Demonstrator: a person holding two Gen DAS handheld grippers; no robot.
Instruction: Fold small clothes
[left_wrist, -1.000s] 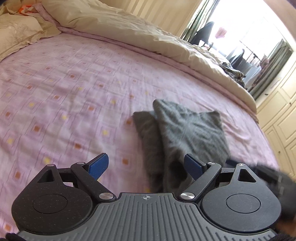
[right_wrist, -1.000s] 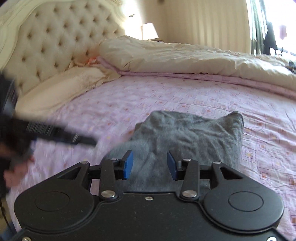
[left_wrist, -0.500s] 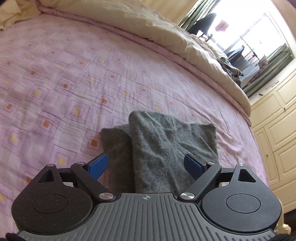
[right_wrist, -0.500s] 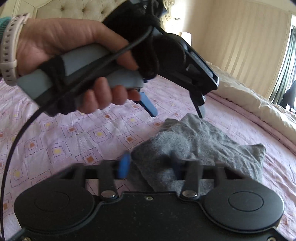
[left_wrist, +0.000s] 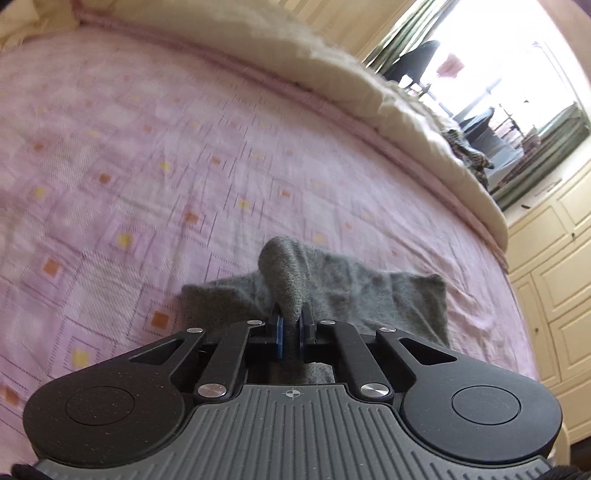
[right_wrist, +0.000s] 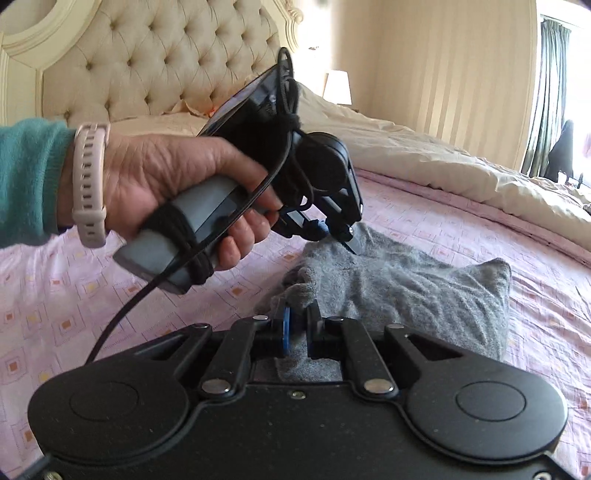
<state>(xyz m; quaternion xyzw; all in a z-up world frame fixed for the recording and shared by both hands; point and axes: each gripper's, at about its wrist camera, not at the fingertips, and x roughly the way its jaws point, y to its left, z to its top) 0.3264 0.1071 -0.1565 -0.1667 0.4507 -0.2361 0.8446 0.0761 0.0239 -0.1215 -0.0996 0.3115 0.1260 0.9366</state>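
A small grey knitted garment (left_wrist: 388, 295) (right_wrist: 424, 295) lies partly folded on the pink patterned bedsheet (left_wrist: 147, 147). My left gripper (left_wrist: 291, 325) is shut on a raised ridge of its cloth at the near edge. In the right wrist view that same left gripper (right_wrist: 338, 232) is held by a hand in a teal sleeve, its tips pinching the garment's far left edge. My right gripper (right_wrist: 297, 325) is shut on the garment's near left corner, with cloth bunched between the blue pads (right_wrist: 285, 326).
A cream duvet (left_wrist: 332, 74) is heaped along the far side of the bed. A tufted headboard (right_wrist: 166, 59), pillows and a lamp (right_wrist: 338, 86) stand behind. Cream cupboards (left_wrist: 554, 277) lie beyond the bed's right edge. A black cable (right_wrist: 147, 291) hangs from the left gripper.
Both grippers went from open to shut on the grey garment. The left one came in over the cloth's left edge and pinched up a ridge; the right one closed on the near corner.
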